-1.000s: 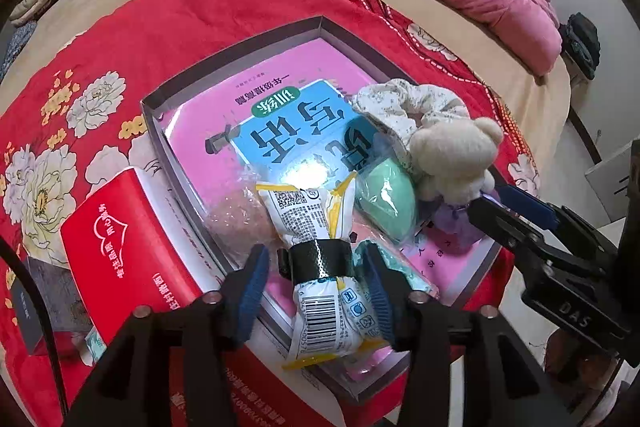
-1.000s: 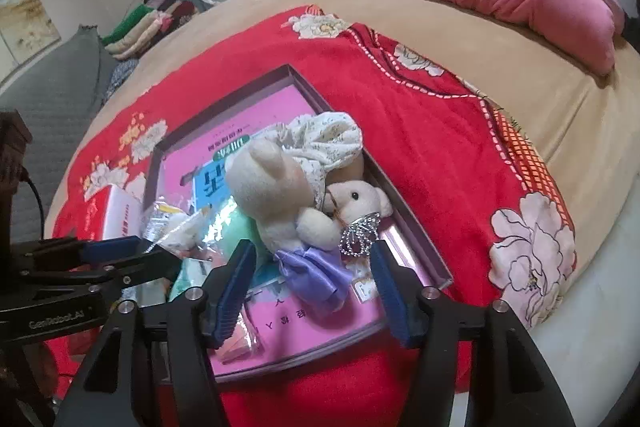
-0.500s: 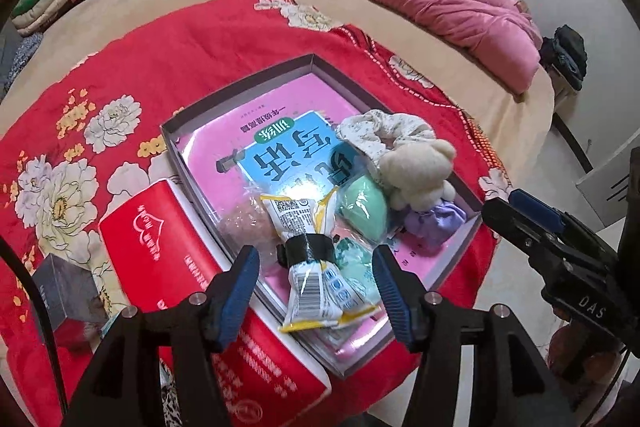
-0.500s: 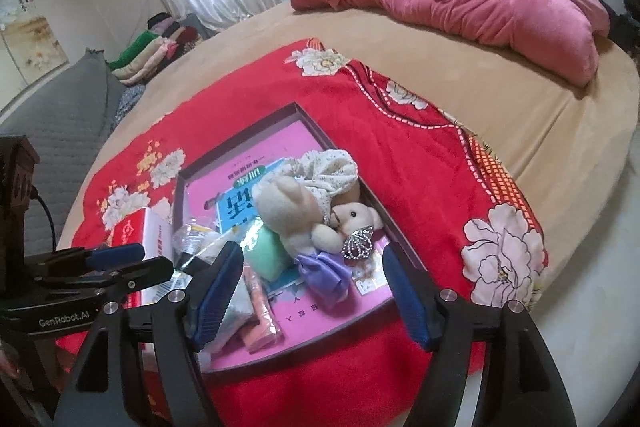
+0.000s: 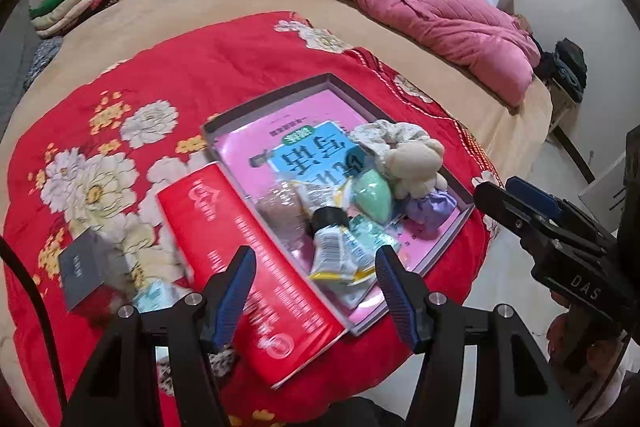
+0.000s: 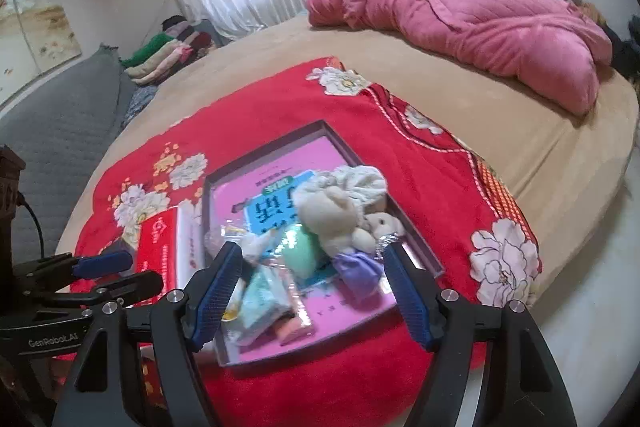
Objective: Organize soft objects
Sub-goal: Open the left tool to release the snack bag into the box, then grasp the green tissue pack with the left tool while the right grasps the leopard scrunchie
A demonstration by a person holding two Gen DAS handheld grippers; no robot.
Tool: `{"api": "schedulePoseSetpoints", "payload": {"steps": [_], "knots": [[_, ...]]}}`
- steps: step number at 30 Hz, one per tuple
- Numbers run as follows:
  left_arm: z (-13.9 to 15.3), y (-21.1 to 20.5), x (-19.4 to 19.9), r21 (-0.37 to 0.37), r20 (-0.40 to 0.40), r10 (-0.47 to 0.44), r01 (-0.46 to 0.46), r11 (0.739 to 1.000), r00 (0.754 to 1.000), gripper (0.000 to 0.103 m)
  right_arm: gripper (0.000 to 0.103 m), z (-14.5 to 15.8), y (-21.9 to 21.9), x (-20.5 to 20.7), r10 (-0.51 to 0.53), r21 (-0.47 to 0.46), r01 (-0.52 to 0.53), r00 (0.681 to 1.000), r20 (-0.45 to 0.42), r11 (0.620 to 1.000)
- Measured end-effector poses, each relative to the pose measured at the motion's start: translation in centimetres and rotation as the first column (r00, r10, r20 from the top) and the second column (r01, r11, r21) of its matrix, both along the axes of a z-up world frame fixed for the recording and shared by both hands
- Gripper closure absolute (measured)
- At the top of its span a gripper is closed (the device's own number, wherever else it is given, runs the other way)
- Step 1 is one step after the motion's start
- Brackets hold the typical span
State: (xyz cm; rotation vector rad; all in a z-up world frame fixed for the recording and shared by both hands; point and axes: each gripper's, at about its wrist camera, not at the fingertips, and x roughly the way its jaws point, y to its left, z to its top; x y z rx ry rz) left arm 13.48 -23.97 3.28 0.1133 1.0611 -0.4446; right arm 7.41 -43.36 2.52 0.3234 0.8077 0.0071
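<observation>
A shallow grey box (image 5: 280, 99) on a red flowered blanket holds a pink book and the soft things. At its right end lie a cream teddy bear (image 5: 416, 163), a pale scrunchie (image 5: 384, 133), a green egg-shaped sponge (image 5: 372, 193) and a purple cloth (image 5: 430, 207). A snack packet (image 5: 336, 251) with a black band rests at the near end. My left gripper (image 5: 316, 291) hovers above the packet, jaws opening, nothing between them. My right gripper (image 6: 312, 291) hangs open above the bear (image 6: 328, 215) and the purple cloth (image 6: 360, 275), touching neither.
A red tissue pack (image 5: 248, 259) lies against the box's left side, with a small grey box (image 5: 80, 271) further left. A pink quilt (image 5: 420, 7) is heaped at the far side of the bed. Folded clothes (image 5: 68, 3) are stacked far left. The bed edge and floor are at the right.
Both grippers have risen and drawn back from the box, so everything looks smaller. The left jaws widened away from the snack packet, which stays in the box. The right jaws spread slightly.
</observation>
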Motion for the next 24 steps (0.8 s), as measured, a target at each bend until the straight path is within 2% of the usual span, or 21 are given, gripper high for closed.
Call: {"api": "schedulePoseSetpoints", "payload": {"steps": [6,11,15,20,24], "knots": [[0.6,3.3,-0.9,-0.001,0.014,0.050,-0.050,0.999,0.999,0.041,0.028,1.4,2.6,0.0,0.051,-0.010,-0.051,0.998,0.028,0.999],[1.3,7.5,-1.5,-0.022,0.015,0.123,-0.123,0.992,0.992,0.041,0.028,2.5,5.4,0.0,0.112,-0.024,-0.111,0.993,0.044,0.994],[1.3,11.7,-1.7,-0.024,0.013,0.209,-0.209,0.978,0.978,0.041,0.028,3.2,8.0,-0.2,0.163,-0.039,-0.161,0.985,0.058,0.986],[0.4,16.0,-1.9,0.002,-0.002,0.281,-0.281,0.960,0.960,0.041,0.028,3.6,11.7,-0.3,0.239,-0.061,-0.236,0.969,0.057,0.970],[-1.0,17.8,-1.8,0.023,-0.033,0.306,-0.306,0.952,0.951,0.041,0.028,3.7,14.7,-0.8,0.315,-0.096,-0.309,0.948,0.049,0.946]]}}
